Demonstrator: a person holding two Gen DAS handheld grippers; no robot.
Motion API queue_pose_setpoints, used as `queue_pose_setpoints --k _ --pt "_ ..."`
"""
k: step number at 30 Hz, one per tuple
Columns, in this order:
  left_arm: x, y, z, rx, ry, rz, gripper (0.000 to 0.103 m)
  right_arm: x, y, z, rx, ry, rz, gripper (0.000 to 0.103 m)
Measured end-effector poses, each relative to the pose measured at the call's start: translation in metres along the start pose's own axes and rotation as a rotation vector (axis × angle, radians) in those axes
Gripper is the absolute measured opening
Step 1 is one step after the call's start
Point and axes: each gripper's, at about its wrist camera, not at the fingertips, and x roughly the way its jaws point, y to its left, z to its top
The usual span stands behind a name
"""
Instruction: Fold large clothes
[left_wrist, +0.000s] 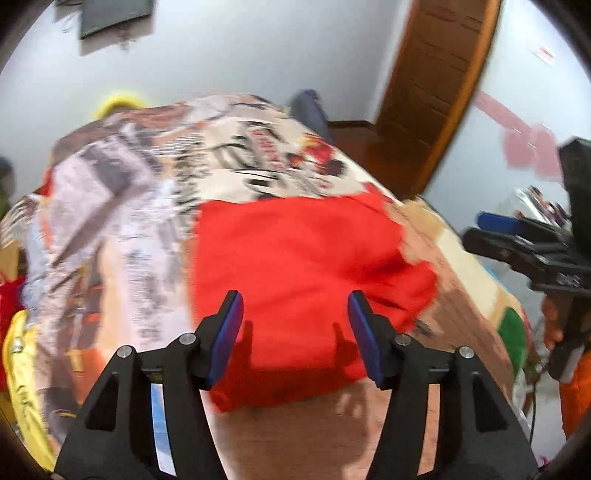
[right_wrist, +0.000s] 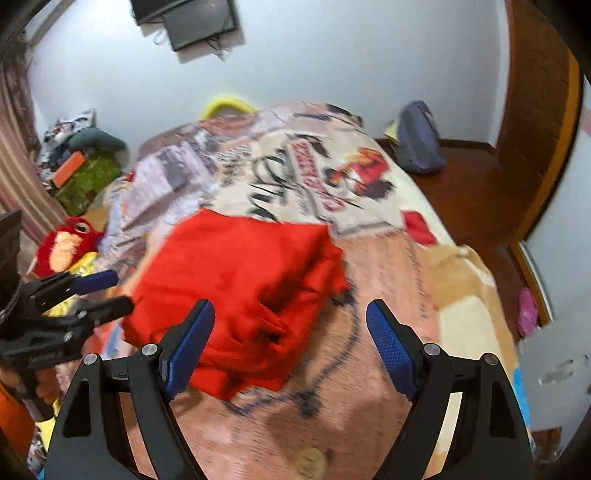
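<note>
A folded bright red cloth garment lies on the printed beige blanket. The left gripper and right gripper, 2 black claws with blue pads, hang above it, jaws apart and empty.

The folded garment on the bed is a plain bright red, no print on it. Under it the blanket is a busy patchwork of cream, peach and tan, with black lettering, a red-and-black cartoon figure and grey blocks. Both grippers, left and right, are black with blue pads. A red plush toy with a pale orange face lies at the bedside. The wall is pale bluish white, the door warm brown wood, and a bag on the floor is greyish blue.
</note>
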Motion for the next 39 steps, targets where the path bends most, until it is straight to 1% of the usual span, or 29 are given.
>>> queue_pose_setpoints --k 2,4,7,9,10,11,12,13,14,15,17,21,26,29,32,34,37,38,39 --pt "0.004 0.018 0.005 -0.033 0.006 0.029 0.06 0.012 0.016 0.009 -0.002 0.0 0.034 0.082" --pt "0.015 0.035 0.006 -0.065 0.029 0.027 0.061 0.023 0.027 0.012 -0.006 0.009 0.054 0.082" --pt "0.035 0.047 -0.002 -0.09 0.086 0.005 0.061 0.055 0.038 0.011 -0.002 0.064 0.078 0.082" --pt "0.056 0.05 -0.014 -0.076 0.153 0.019 0.062 0.071 0.038 0.005 0.006 0.111 0.069 0.082" --pt "0.061 0.047 -0.021 -0.062 0.165 0.019 0.063 0.083 0.034 -0.002 0.016 0.146 0.054 0.082" --pt "0.066 0.046 -0.029 -0.043 0.17 0.029 0.066 0.091 0.03 -0.009 0.021 0.174 0.045 0.082" --pt "0.068 0.045 -0.036 -0.029 0.159 0.041 0.069 0.098 0.024 -0.017 0.022 0.203 0.033 0.082" --pt "0.067 0.046 -0.041 -0.023 0.138 0.046 0.074 0.105 0.018 -0.025 0.016 0.238 0.02 0.082" --pt "0.066 0.048 -0.045 -0.021 0.13 0.036 0.076 0.108 0.014 -0.033 0.003 0.264 0.015 0.082" --pt "0.065 0.05 -0.047 -0.021 0.131 0.016 0.076 0.11 0.009 -0.041 -0.012 0.283 0.014 0.082" --pt "0.064 0.052 -0.052 -0.025 0.131 -0.01 0.078 0.106 -0.003 -0.058 -0.027 0.293 0.052 0.082" --pt "0.061 0.052 -0.061 -0.012 0.128 -0.012 0.079 0.094 -0.022 -0.069 0.009 0.294 0.079 0.083" --pt "0.054 0.048 -0.072 0.015 0.144 0.011 0.079 0.082 -0.032 -0.082 -0.005 0.301 0.038 0.083" --pt "0.05 0.047 -0.077 0.006 0.153 0.027 0.079 0.07 -0.031 -0.081 -0.045 0.272 -0.055 0.083" --pt "0.046 0.05 -0.082 -0.026 0.163 0.024 0.079 0.056 -0.043 -0.089 -0.001 0.268 -0.092 0.083" --pt "0.043 0.051 -0.087 -0.025 0.168 0.045 0.079 0.045 -0.047 -0.095 -0.001 0.254 -0.128 0.083" --pt "0.028 0.054 -0.091 -0.028 0.162 0.082 0.079 0.034 -0.048 -0.095 0.008 0.236 -0.119 0.083" --pt "0.025 0.055 -0.09 -0.026 0.157 0.099 0.079 0.028 -0.048 -0.093 0.016 0.221 -0.11 0.085" --pt "0.017 0.055 -0.087 -0.015 0.142 0.131 0.079 0.024 -0.047 -0.089 0.02 0.207 -0.1 0.085"
